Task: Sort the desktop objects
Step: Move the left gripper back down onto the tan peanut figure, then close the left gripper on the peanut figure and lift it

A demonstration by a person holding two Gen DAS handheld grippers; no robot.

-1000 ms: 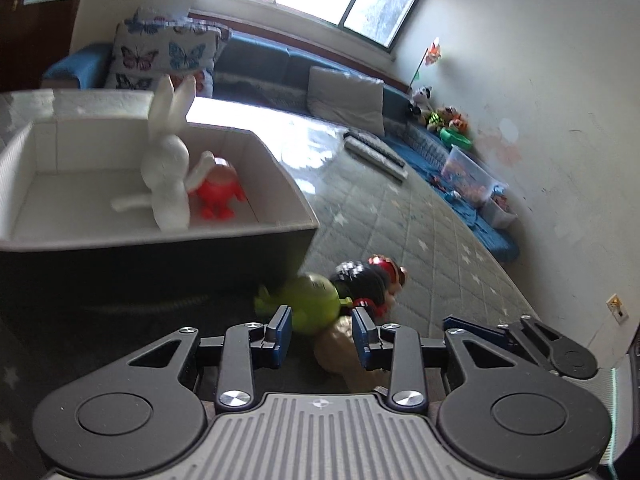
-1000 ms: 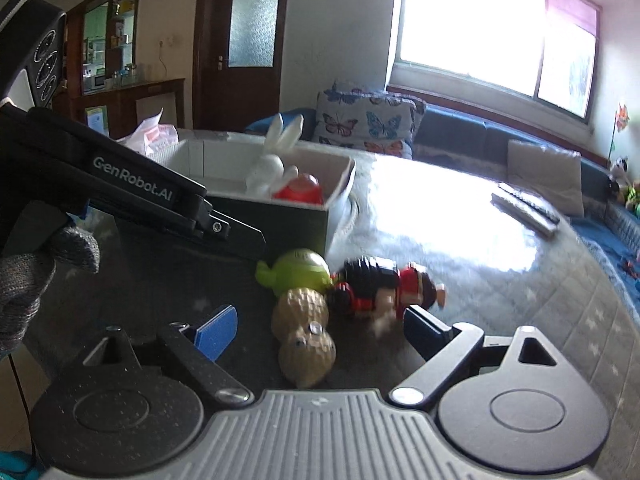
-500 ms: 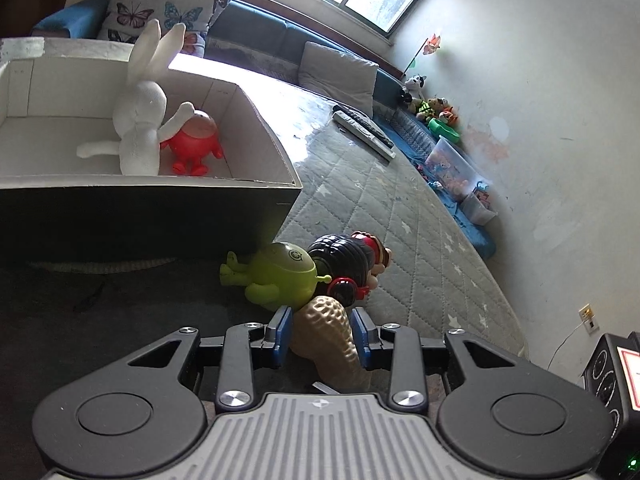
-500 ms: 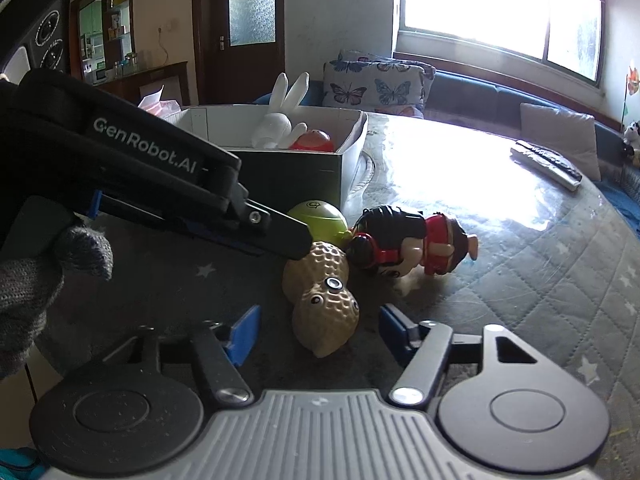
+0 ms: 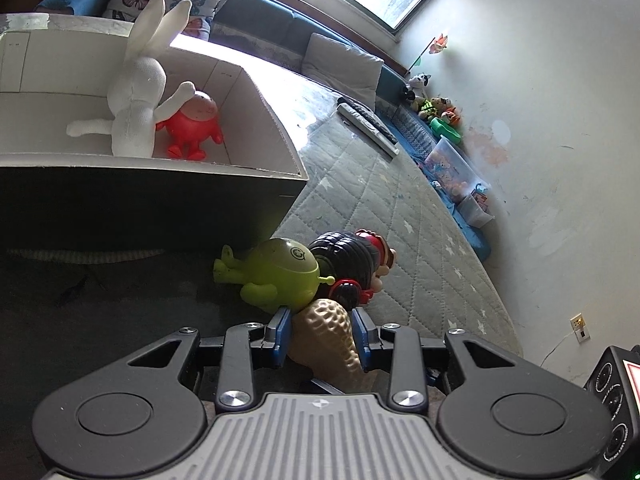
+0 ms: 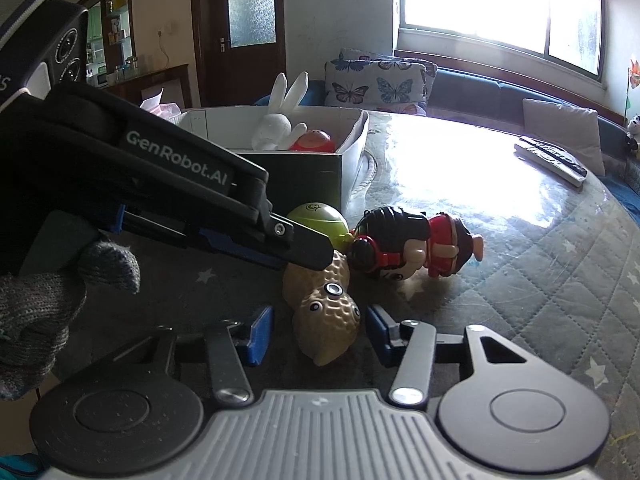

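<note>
We are holding two grippers over a quilted table [image 6: 520,280]. Left gripper [image 5: 320,334]: its blue pads are lying against both sides of the peanut toy [image 5: 328,340], closed on the far lobe; in the right wrist view this same gripper [image 6: 316,258] is reaching in from the left, its tip sitting on top of the peanut toy [image 6: 324,312]. Right gripper [image 6: 316,332]: fingers are standing apart, one on each side of the near lobe, the one with the eyes, with a gap showing on both sides. The peanut toy is lying on the table in front of the box [image 5: 256,100], touching the green toy [image 5: 280,276]. The green toy is lying on its side just before the dark outer wall of the box, touching the doll [image 5: 352,264] with black hair and red clothes, which is lying flat beside it. Inside the box, a white rabbit [image 5: 138,92] is sitting upright with one arm resting against a red round figure [image 5: 190,126]. Farther along the table, two remote controls [image 5: 368,124] are lying side by side. A butterfly cushion [image 6: 376,84] is leaning on the blue sofa beyond the table.
</note>
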